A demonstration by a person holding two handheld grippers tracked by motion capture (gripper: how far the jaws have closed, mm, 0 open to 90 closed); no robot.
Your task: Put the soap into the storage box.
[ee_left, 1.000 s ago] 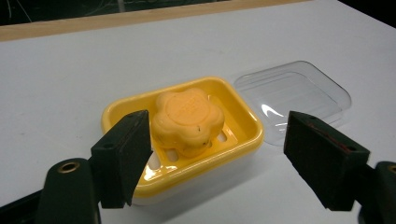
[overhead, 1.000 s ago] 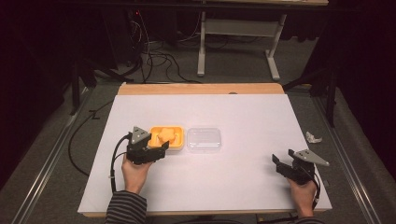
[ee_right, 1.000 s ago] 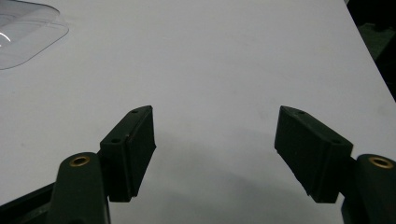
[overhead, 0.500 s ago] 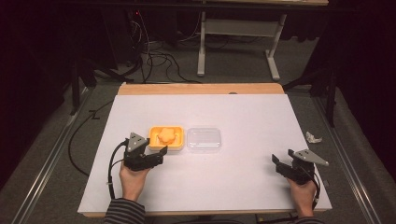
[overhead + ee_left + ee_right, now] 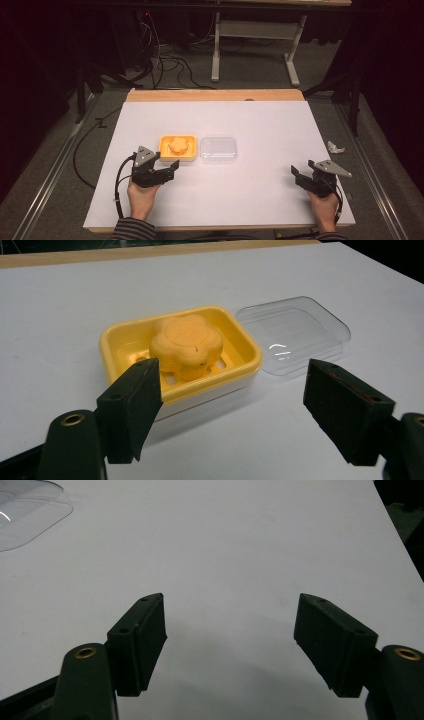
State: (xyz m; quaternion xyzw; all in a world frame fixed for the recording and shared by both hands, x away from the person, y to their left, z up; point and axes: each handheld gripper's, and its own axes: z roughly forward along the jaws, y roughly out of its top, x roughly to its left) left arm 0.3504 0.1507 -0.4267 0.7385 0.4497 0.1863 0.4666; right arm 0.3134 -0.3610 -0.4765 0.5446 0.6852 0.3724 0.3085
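A yellow soap dish (image 5: 164,148) (image 5: 115,342) sits left of the table's middle with an orange flower-shaped soap (image 5: 178,145) (image 5: 186,343) in it. Its clear plastic lid (image 5: 218,149) (image 5: 295,332) lies flat on the table just to the dish's right, and its corner shows in the right gripper view (image 5: 27,510). My left gripper (image 5: 169,169) (image 5: 237,405) is open, just in front of the dish, with nothing between its jaws. My right gripper (image 5: 299,176) (image 5: 230,635) rests open near the front right of the table, over bare white surface.
The white table top (image 5: 270,120) has a wooden strip (image 5: 215,95) along its far edge. A crumpled bit of white paper (image 5: 335,147) lies on the floor off the right edge. Cables (image 5: 165,62) and a desk frame (image 5: 255,45) stand on the floor beyond.
My left gripper has drawn back from the soap dish toward the front of the table. The right gripper has stayed in place.
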